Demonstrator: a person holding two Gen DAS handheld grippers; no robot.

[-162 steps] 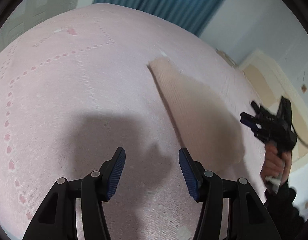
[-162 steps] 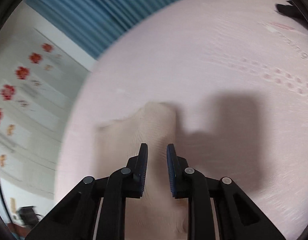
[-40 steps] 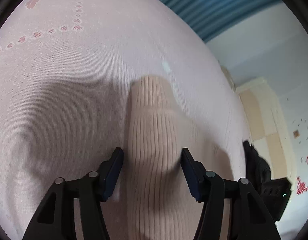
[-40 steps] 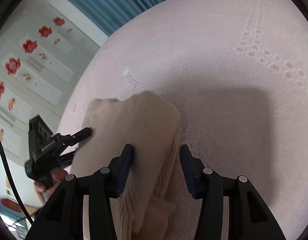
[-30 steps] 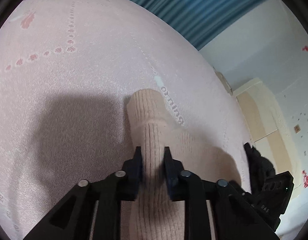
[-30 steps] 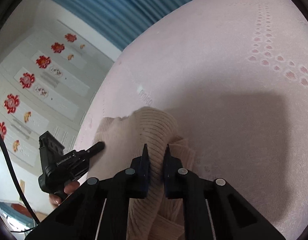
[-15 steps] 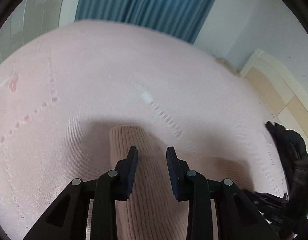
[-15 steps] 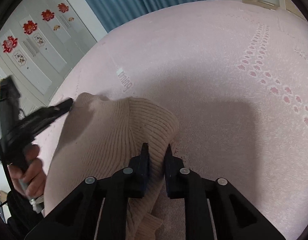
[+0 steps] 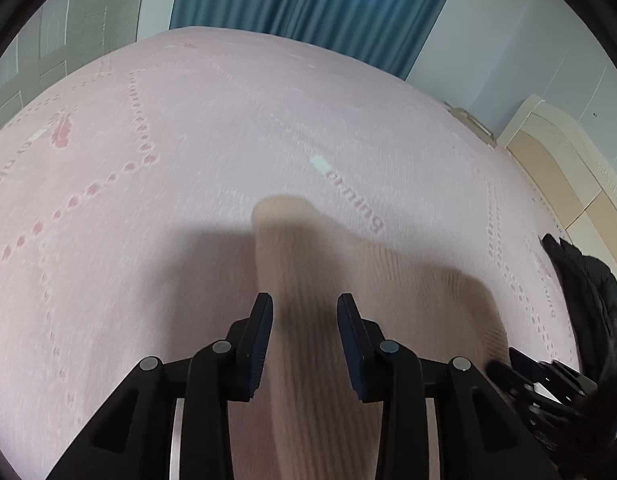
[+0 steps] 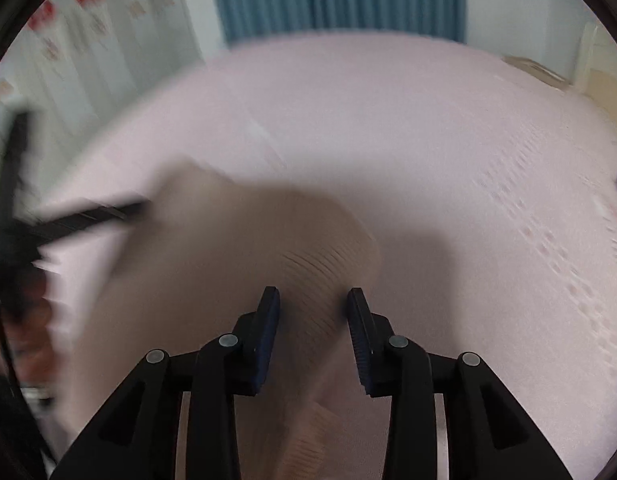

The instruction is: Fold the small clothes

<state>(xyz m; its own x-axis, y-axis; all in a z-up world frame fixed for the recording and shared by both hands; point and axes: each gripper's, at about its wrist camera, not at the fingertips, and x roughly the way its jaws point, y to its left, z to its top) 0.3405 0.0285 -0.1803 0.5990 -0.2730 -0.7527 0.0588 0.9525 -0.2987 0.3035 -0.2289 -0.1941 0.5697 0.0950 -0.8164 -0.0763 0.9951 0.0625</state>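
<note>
A beige ribbed knit garment (image 9: 388, 280) lies on the pink bed cover (image 9: 188, 160). My left gripper (image 9: 304, 316) hangs just over its near left part. Its jaws are opening, the knit shows between them, and the pads do not press on it. In the blurred right wrist view the garment (image 10: 228, 248) spreads to the left. My right gripper (image 10: 312, 312) is over its right edge, jaws opening, cloth between them and not pinched. The garment's near end is hidden behind both grippers.
A black garment (image 9: 580, 280) lies at the bed's right edge beside a beige headboard (image 9: 556, 152). A blue curtain (image 9: 308, 0) hangs beyond the bed. A white wardrobe with red flowers (image 10: 88, 20) stands to the left. A hand (image 10: 24, 344) shows at the left.
A second ago both grippers were shut on folds of the knit. Both have since opened and let go. Both views have swung and lifted, and the garment now lies flatter.
</note>
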